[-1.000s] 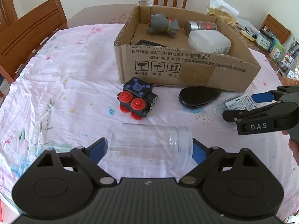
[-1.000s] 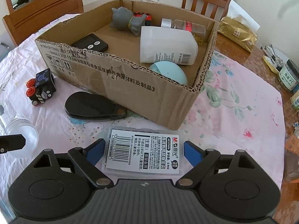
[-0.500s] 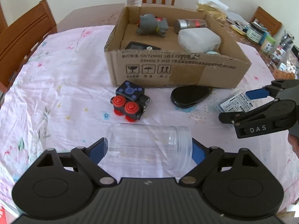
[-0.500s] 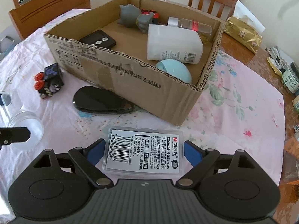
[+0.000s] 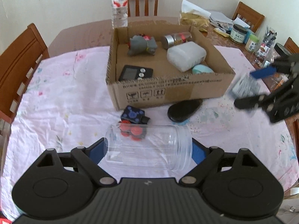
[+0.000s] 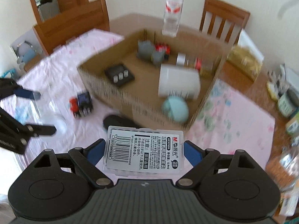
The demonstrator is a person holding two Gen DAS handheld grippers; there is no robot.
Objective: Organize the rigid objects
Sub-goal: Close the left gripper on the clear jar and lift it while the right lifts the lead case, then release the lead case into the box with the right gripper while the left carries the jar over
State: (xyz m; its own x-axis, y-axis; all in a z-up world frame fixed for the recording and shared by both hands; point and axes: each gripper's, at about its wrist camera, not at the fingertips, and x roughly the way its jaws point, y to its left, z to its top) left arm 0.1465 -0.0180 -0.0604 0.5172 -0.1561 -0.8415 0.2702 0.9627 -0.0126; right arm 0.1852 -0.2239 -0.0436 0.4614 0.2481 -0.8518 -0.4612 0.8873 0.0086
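My left gripper [image 5: 149, 146] is shut on a clear plastic jar [image 5: 158, 155] that lies sideways between its blue pads, lifted off the pink tablecloth. My right gripper [image 6: 144, 150] is shut on a flat clear case [image 6: 143, 145] with a barcode label, held above the cloth. In the left wrist view that right gripper [image 5: 252, 85] hangs at the right of the cardboard box [image 5: 168, 91]. The box holds a grey toy [image 5: 142, 44], a white bottle [image 5: 186, 56], a black timer [image 5: 135, 72] and other items. The left gripper [image 6: 37, 112] shows blurred at the left of the right wrist view.
A black and blue toy block with red wheels [image 5: 133, 116] and a black oval case [image 5: 184, 110] lie on the cloth in front of the box. A water bottle [image 5: 119, 9] stands behind it. Jars and clutter [image 5: 239, 33] crowd the far right. Wooden chairs ring the table.
Both grippers have risen off the table with the jar and the labelled case still in them. The box interior now shows from higher up, and the right wrist view is motion-blurred.
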